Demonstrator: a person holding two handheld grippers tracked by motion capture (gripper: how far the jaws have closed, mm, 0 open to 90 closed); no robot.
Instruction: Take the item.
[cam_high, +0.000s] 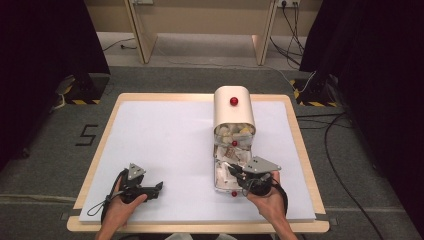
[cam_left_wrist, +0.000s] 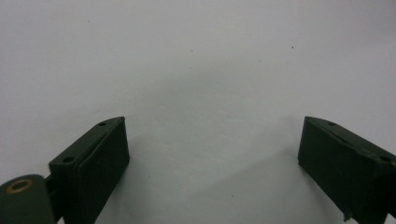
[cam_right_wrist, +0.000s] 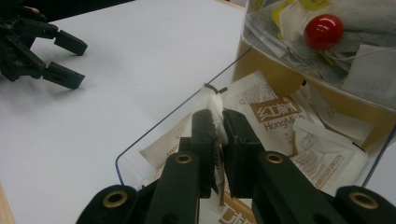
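Left gripper low over the near-left part of the table, a matte, pale, smooth sheet framed by a light wooden rim; left hand wrapped round its black body, grey three-cornered plate on top. Its jaws stand spread wide, blocky dark pads with screw holes, bare table between them in the left gripper view. Right of centre stands a cream dispenser box with a rounded top and a glossy red knob; its lower front is a clear plastic bin, swung open toward the person, with a thin transparent wall. Inside lie many flat paper sachets, white and tan, crinkled, some printed "HongMi", plus gauzy tea-bag shapes with strings higher up behind a second red knob. Right gripper, held by the right hand, reaches into the bin; its jaws are pressed nearly together, pinching the white crimped edge of one sachet just above the heap.
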